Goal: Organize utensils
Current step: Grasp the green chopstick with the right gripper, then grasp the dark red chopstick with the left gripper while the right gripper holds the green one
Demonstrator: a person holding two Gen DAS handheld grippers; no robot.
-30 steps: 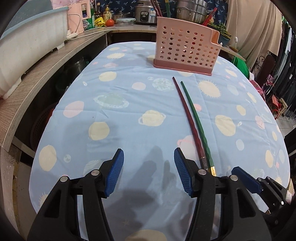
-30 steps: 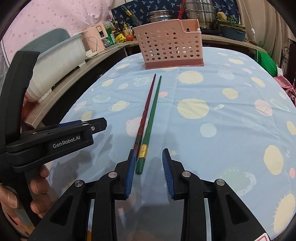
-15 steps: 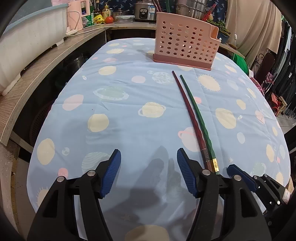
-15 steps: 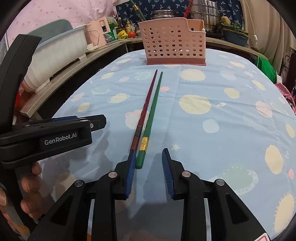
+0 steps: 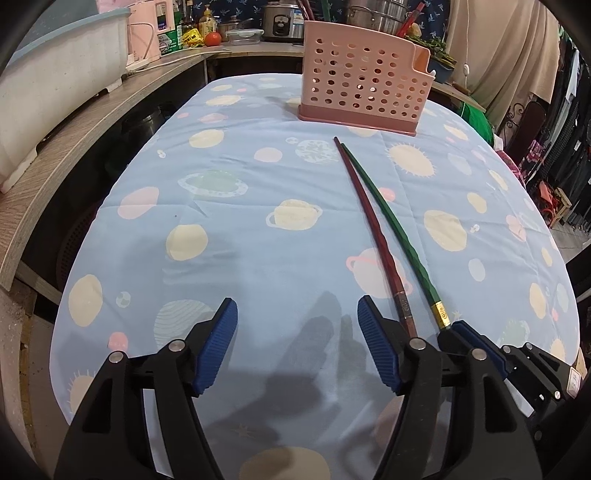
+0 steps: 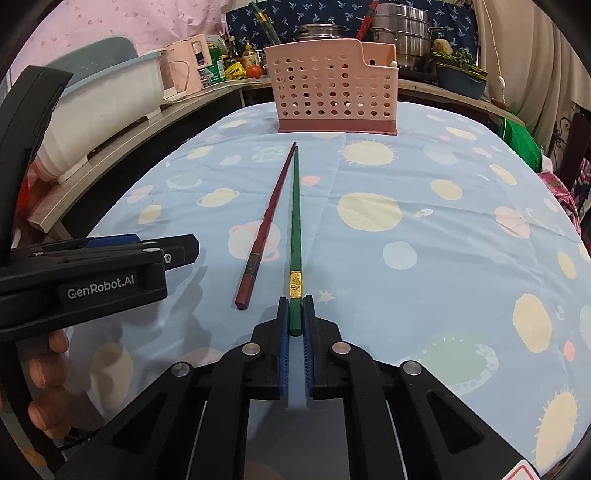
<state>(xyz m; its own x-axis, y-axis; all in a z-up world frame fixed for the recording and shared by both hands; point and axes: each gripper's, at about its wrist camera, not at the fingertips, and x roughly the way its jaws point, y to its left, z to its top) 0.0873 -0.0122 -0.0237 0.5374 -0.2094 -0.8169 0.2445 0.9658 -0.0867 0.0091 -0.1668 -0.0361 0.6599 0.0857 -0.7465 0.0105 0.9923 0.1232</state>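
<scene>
A planet-print tablecloth is spread wide, a pink perforated holder set at its far end. The left gripper is opening over bare cloth. The green chopstick is clamped near its butt end by the right gripper (red chopstick just beside).

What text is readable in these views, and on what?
"GenRobot.AI": side of the left gripper, seen from the right wrist view.
Gold band on the green chopstick: markings too small to read.
Packages on the counter: print too blurred to read.
</scene>
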